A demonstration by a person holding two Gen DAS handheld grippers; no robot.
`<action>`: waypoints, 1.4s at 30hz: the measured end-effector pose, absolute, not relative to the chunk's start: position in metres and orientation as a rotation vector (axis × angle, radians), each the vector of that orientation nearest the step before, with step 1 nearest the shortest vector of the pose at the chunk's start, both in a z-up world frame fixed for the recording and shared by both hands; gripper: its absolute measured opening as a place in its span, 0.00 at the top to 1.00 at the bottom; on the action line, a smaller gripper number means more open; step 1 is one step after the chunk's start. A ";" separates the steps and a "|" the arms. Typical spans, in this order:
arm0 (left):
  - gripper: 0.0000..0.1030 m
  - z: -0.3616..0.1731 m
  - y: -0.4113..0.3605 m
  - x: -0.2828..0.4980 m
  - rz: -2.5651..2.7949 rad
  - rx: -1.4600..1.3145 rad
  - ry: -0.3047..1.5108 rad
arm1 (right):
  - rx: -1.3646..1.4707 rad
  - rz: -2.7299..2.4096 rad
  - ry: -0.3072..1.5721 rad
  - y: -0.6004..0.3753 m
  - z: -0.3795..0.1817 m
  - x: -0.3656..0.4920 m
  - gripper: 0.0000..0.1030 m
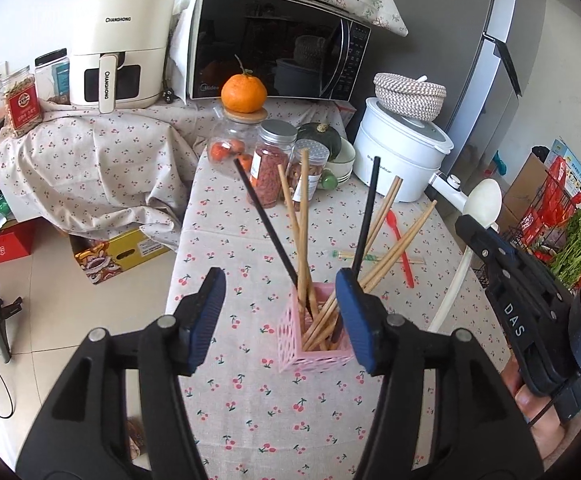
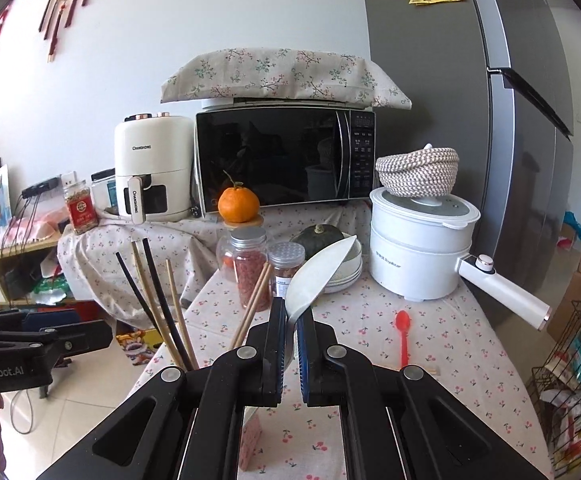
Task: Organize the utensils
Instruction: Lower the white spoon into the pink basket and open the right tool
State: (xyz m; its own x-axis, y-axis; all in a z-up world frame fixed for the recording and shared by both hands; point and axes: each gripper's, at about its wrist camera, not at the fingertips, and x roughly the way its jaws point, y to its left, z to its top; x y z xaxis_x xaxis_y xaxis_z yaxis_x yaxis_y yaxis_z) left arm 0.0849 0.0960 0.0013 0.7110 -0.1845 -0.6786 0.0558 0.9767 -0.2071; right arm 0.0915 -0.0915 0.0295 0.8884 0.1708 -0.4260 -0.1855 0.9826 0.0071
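While clamped in right claw (image 2: 290, 320), white spoon (image 2: 318, 270) above pink holder (image 1: 314, 340).

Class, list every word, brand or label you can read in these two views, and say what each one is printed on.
"CHANGHONG": air fryer body and handle.
"Midea": microwave door corner.
"DAS": right gripper seen from the left wrist.
"GenRobot.AI": left gripper seen from the right wrist.
"Royalstar": white electric pot, partly blurred.
Jar labels, microwave buttons, fridge poster, cartons: too small or blurred to read.

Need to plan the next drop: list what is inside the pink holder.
The pink holder holds several wooden chopsticks and two black chopsticks, all leaning outward. Its bottom is hidden by the sticks, and the left claw covers one side.
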 end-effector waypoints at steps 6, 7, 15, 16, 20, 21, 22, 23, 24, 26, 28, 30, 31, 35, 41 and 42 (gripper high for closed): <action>0.43 -0.012 0.116 0.084 -0.106 -0.181 0.822 | -0.110 0.124 0.396 -0.056 0.015 0.094 0.95; 0.43 -0.013 0.119 0.084 -0.104 -0.184 0.827 | -0.134 0.102 0.387 -0.051 0.012 0.094 0.95; 0.43 -0.016 0.134 0.080 -0.102 -0.211 0.839 | -0.219 -0.033 0.344 -0.027 -0.011 0.100 0.95; 0.43 -0.016 0.134 0.079 -0.103 -0.213 0.839 | -0.223 -0.040 0.345 -0.026 -0.014 0.100 0.95; 0.43 -0.015 0.137 0.078 -0.109 -0.222 0.839 | -0.199 -0.020 0.376 -0.025 -0.024 0.099 0.94; 0.43 -0.015 0.137 0.078 -0.110 -0.224 0.839 | -0.179 -0.007 0.385 -0.028 -0.023 0.097 0.93; 0.43 -0.015 0.138 0.077 -0.112 -0.226 0.840 | -0.154 0.016 0.397 -0.029 -0.022 0.095 0.91; 0.43 -0.015 0.138 0.077 -0.113 -0.228 0.841 | -0.125 0.038 0.410 -0.031 -0.021 0.093 0.90; 0.43 -0.015 0.139 0.077 -0.114 -0.230 0.842 | -0.101 0.058 0.424 -0.034 -0.019 0.092 0.89; 0.43 -0.015 0.138 0.077 -0.118 -0.235 0.845 | -0.063 0.097 0.449 -0.039 -0.016 0.089 0.88; 0.43 -0.016 0.138 0.078 -0.124 -0.239 0.848 | -0.060 0.117 0.464 -0.042 -0.014 0.088 0.88; 0.43 -0.017 0.136 0.078 -0.130 -0.243 0.854 | -0.051 0.142 0.488 -0.047 -0.014 0.090 0.88; 0.43 -0.018 0.135 0.079 -0.134 -0.244 0.859 | -0.024 0.160 0.509 -0.051 -0.015 0.092 0.88; 0.43 -0.019 0.131 0.079 -0.145 -0.236 0.869 | 0.115 0.265 0.597 -0.070 -0.014 0.097 0.88; 0.41 -0.023 0.124 0.079 -0.166 -0.225 0.898 | 0.237 0.317 0.601 -0.099 0.006 0.091 0.81; 0.40 -0.024 0.123 0.079 -0.170 -0.223 0.903 | 0.255 0.313 0.603 -0.106 0.009 0.090 0.79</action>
